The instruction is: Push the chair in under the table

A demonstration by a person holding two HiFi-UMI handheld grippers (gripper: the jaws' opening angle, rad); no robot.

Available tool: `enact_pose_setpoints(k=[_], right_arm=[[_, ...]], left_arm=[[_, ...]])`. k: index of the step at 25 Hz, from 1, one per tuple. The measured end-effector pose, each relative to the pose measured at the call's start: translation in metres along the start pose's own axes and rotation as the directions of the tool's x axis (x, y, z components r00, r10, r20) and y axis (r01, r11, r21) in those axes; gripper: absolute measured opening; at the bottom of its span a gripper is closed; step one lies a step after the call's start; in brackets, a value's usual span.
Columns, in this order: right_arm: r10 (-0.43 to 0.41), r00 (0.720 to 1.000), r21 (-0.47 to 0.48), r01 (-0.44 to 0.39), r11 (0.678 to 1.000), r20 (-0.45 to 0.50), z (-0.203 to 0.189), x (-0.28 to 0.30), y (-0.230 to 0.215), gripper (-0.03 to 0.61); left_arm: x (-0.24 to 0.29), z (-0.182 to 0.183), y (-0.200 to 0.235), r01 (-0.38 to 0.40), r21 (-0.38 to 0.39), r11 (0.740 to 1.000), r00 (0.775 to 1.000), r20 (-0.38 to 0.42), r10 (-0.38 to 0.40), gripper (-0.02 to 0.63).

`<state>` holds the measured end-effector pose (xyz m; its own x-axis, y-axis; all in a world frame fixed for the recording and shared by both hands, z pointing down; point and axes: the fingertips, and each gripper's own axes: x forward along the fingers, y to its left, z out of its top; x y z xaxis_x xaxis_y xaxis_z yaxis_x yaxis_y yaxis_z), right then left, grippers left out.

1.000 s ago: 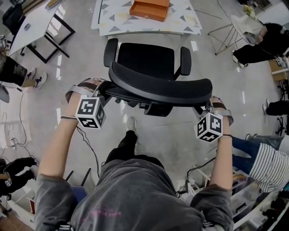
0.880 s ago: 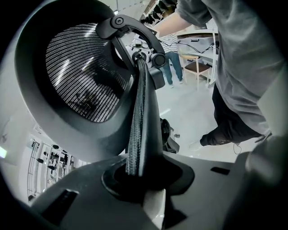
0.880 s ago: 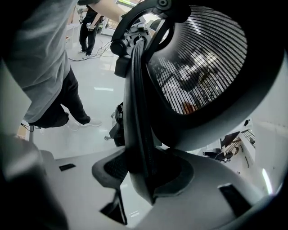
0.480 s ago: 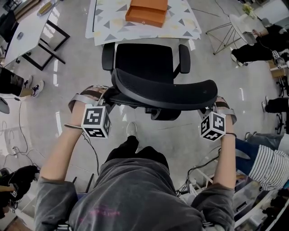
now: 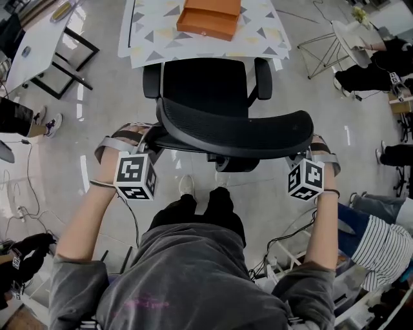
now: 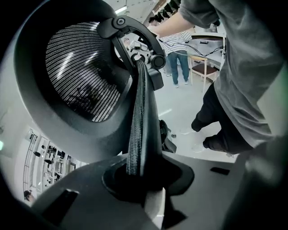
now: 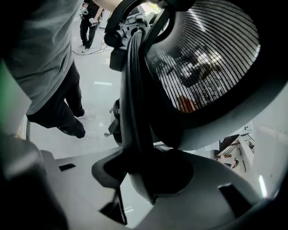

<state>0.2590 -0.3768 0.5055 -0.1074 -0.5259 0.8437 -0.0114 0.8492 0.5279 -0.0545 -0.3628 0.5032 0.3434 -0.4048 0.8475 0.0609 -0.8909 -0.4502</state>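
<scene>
Left hand-held gripper and right hand-held gripper, jaws tight on chair backrest

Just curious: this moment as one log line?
black mesh office chair: seat front at patterned white table edge | left gripper: clamps backrest | right gripper: clamps backrest

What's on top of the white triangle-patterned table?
One flat orange box sits on the white triangle-patterned tabletop; anything beneath it is covered, and the table's far end is out of frame.
</scene>
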Motion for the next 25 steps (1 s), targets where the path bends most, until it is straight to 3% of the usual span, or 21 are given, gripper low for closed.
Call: enact_pose_setpoints(k=[25], right_arm=[[0.010, 0.996, -0.102, -0.001, 0.995, 0.093, -0.027, 0.028, -0.050, 0.160]], left_arm=[[0.022, 0.021, 0.025, -0.034, -0.117, 0.993, 0.997, -0.067, 0.026, 0.087]])
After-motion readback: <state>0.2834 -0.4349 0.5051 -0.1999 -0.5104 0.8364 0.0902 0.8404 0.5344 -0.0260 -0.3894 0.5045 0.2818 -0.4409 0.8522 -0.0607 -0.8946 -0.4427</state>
